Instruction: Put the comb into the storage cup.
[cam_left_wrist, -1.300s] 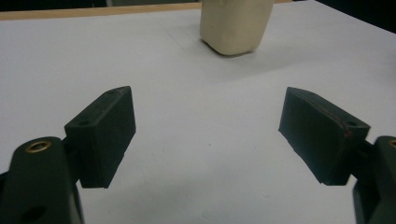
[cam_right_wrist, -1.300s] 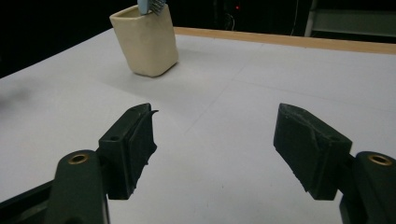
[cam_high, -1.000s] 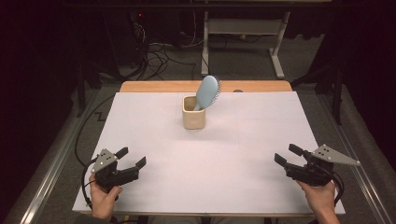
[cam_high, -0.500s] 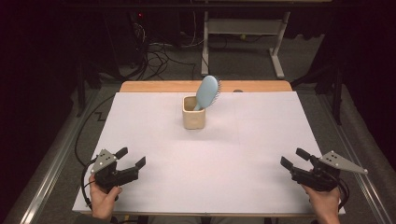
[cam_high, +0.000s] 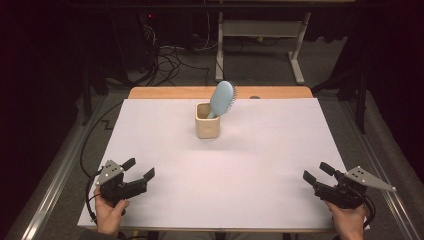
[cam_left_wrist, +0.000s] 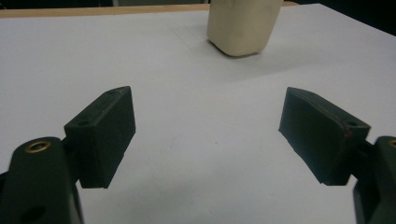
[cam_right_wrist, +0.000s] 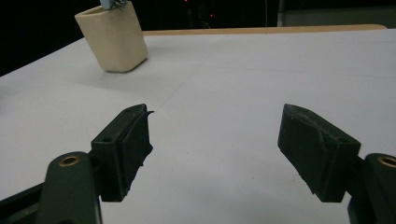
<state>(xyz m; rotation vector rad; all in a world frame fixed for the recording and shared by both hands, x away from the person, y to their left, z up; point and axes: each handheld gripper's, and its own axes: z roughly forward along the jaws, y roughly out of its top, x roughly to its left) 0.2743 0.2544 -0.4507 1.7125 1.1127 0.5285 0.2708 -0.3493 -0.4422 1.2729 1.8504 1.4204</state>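
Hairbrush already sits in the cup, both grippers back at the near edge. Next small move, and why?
Probably none beyond resting. The blue hairbrush stands head-up in the cream cup, leaning on its rim. The left gripper and right gripper are both open, nothing between their jaws, far from the cup near the table front edge. If anything, set the right gripper down.

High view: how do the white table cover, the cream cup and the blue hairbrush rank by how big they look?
1. White table cover, by far the largest.
2. Cream cup.
3. Blue hairbrush; its handle is hidden inside the cup, so the last two places are unsure.
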